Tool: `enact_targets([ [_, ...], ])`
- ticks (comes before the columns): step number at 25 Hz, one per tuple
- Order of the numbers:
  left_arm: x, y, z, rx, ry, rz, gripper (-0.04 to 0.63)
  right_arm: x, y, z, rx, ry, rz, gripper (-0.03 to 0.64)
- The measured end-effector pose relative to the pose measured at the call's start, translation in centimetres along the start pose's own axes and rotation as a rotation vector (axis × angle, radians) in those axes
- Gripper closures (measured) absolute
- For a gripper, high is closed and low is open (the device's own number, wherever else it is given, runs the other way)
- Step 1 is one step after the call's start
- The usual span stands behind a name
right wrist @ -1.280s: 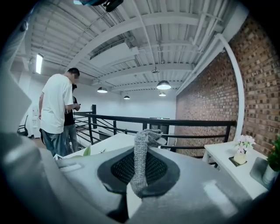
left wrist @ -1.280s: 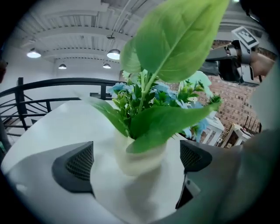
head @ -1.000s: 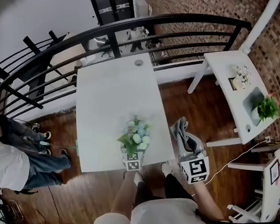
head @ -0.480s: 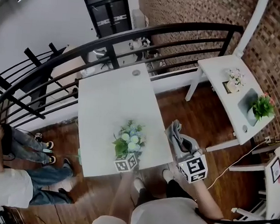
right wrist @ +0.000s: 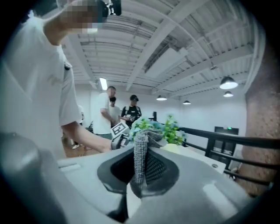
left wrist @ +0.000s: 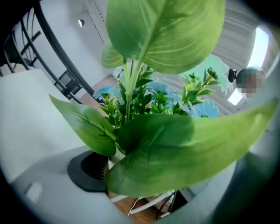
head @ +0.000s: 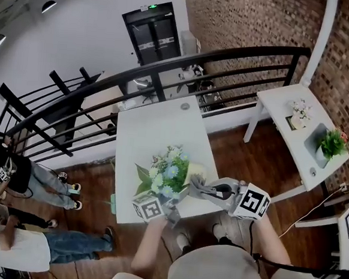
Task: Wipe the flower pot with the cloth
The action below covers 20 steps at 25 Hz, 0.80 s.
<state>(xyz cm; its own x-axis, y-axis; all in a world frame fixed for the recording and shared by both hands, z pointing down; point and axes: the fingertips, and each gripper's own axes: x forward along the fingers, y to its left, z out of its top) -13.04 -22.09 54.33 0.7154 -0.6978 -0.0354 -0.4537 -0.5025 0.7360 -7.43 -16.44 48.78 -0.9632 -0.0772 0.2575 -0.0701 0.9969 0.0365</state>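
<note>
The flower pot (head: 191, 170) is lifted clear of the white table (head: 145, 133) and hangs above its near edge, tilted, so its blue and white flowers (head: 165, 171) and broad green leaves lean to the left. The left gripper (head: 170, 206) grips it from below. Its jaws have just been closing, and they now stand narrow with the pot between them, the leaves filling most of the left gripper view. The right gripper (head: 209, 190) reaches in from the right, clamped on a grey cloth (head: 196, 186) whose free end stands up out of the jaws. The cloth's tip is just beside the pot's pale side, but contact cannot be made out.

The tabletop is plain apart from a small round grommet (head: 185, 106) near its far end. A dark wood floor (head: 240, 147) lies beneath. A black railing (head: 229, 56) curves behind the table, with a dark double door (head: 154, 32) beyond it and a brick wall (head: 262, 22) to the right. A white side desk (head: 285, 102) there carries a small green plant (head: 332, 142). People (head: 15, 171) stand at the left.
</note>
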Motion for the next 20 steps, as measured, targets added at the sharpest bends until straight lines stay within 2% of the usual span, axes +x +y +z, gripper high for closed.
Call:
enact_targets([
  [2,0.0,-2.5,1.0,0.009,-0.005,-0.073,0.127,0.3,1.5,1.6,-0.093,0.033,0.063,0.615],
  [5,-0.1,-5.6,2.0,0.018,0.006,-0.131,0.127,0.2,1.4,3.5,-0.192,0.039,0.036,0.615],
  [8,-0.3,-7.3,2.5,0.027,0.016,-0.154,0.127,-0.1,0.9,5.3,-0.232,0.009,0.007,0.615],
  [16,-1.1,-8.9,2.6,0.008,0.045,-0.214,0.127,-0.6,-2.3,8.1,-0.159,-0.097,-0.051,0.615],
  [20,-1.2,-9.7,2.2,0.005,0.074,-0.271,0.127,-1.1,-4.4,8.4,-0.068,-0.126,-0.028,0.615],
])
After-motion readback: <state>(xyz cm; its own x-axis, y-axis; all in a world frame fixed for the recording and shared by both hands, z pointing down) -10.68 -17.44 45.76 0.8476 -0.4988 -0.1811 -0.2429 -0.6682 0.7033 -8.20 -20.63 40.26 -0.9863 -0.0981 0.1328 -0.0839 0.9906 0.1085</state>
